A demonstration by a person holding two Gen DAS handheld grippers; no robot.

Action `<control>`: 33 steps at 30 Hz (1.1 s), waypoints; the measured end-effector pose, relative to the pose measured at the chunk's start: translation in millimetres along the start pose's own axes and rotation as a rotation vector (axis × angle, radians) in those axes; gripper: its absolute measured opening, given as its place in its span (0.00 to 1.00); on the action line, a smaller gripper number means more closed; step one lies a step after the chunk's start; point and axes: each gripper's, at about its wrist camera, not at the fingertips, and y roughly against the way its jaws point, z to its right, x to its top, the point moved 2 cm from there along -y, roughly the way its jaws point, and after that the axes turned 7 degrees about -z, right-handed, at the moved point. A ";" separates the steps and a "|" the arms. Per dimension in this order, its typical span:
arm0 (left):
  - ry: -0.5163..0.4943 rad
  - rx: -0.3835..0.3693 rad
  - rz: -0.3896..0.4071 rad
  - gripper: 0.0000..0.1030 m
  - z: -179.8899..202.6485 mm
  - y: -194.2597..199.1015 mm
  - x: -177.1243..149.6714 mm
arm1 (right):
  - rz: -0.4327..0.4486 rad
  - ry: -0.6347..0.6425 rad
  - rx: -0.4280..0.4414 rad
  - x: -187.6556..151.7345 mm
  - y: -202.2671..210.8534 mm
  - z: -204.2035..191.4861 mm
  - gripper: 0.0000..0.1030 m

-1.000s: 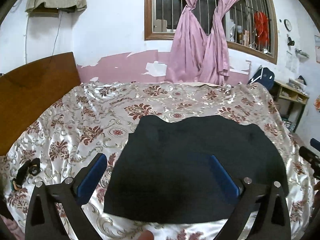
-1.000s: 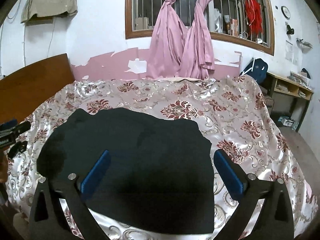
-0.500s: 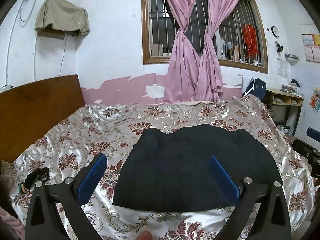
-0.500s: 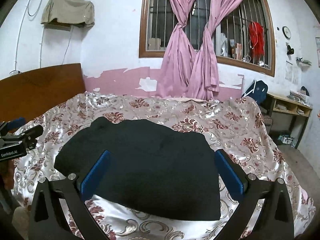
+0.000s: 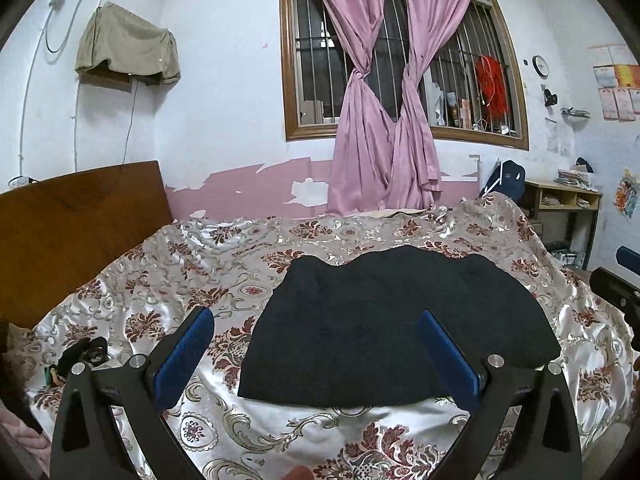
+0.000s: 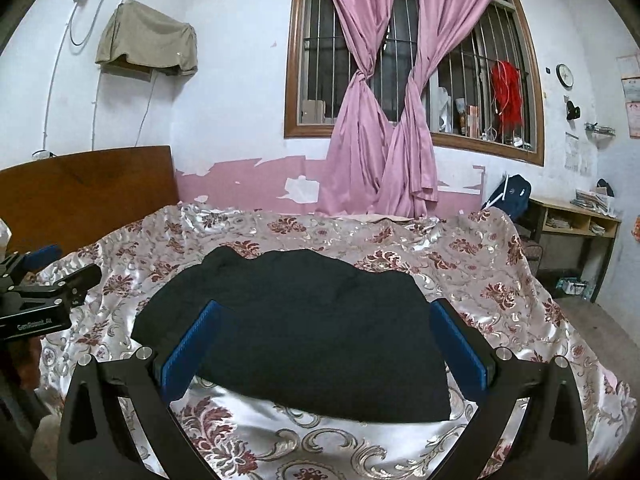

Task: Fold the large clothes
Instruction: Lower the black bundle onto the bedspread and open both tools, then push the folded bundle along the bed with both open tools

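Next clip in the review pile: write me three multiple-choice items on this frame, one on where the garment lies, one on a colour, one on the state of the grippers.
1. Where does the dark garment lie?
A. On the floral bedspread
B. On the wooden desk
C. Over the headboard

2. What colour are the curtains at the window?
A. Green
B. Pink
C. White

3. In what state are the left gripper and the right gripper?
A. Both shut on the garment
B. One open, one shut
C. Both open, holding nothing

Answers:
1. A, the garment lies folded flat on the patterned cover.
2. B, two knotted pink drapes hang before the bars.
3. C, each wrist view shows blue pads spread wide with nothing between them.
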 end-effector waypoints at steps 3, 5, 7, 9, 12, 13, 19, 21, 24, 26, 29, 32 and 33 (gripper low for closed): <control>-0.005 0.004 0.008 1.00 0.7 5.3 -4.8 | 0.006 -0.011 0.005 -5.6 5.7 -3.1 0.98; -0.002 0.003 0.012 1.00 0.4 8.4 -7.7 | 0.014 -0.013 0.003 -9.4 9.3 -4.7 0.98; 0.005 0.001 0.014 1.00 -0.4 10.9 -10.5 | 0.020 -0.011 0.001 -13.0 12.2 -6.1 0.98; 0.009 -0.002 0.017 1.00 -0.3 13.3 -13.1 | 0.024 -0.010 0.003 -16.5 15.2 -7.3 0.98; 0.005 -0.001 0.021 1.00 0.6 14.9 -14.8 | 0.034 -0.006 0.000 -20.2 18.4 -9.5 0.98; 0.001 0.000 0.024 1.00 1.6 16.4 -16.1 | 0.037 -0.004 -0.001 -22.2 19.6 -11.6 0.98; -0.021 0.003 0.031 1.00 6.8 23.2 -23.8 | 0.040 -0.002 -0.003 -29.1 22.6 -13.6 0.98; -0.030 -0.002 0.028 1.00 8.2 25.0 -29.4 | 0.041 -0.006 -0.007 -33.8 23.8 -14.6 0.98; -0.038 -0.001 0.018 1.00 11.5 25.6 -37.9 | 0.041 -0.021 -0.008 -41.9 26.1 -14.3 0.98; -0.041 0.001 0.007 1.00 13.1 26.3 -45.4 | 0.037 -0.032 -0.008 -48.5 26.5 -14.0 0.98; -0.032 0.004 -0.002 1.00 12.3 26.6 -54.5 | 0.034 -0.029 -0.016 -59.5 27.8 -17.5 0.98; -0.024 0.008 -0.008 1.00 10.4 26.6 -61.5 | 0.032 -0.011 -0.027 -66.3 28.3 -20.0 0.98; -0.022 0.010 -0.008 1.00 9.7 27.0 -63.9 | 0.033 -0.005 -0.028 -68.8 28.8 -20.9 0.98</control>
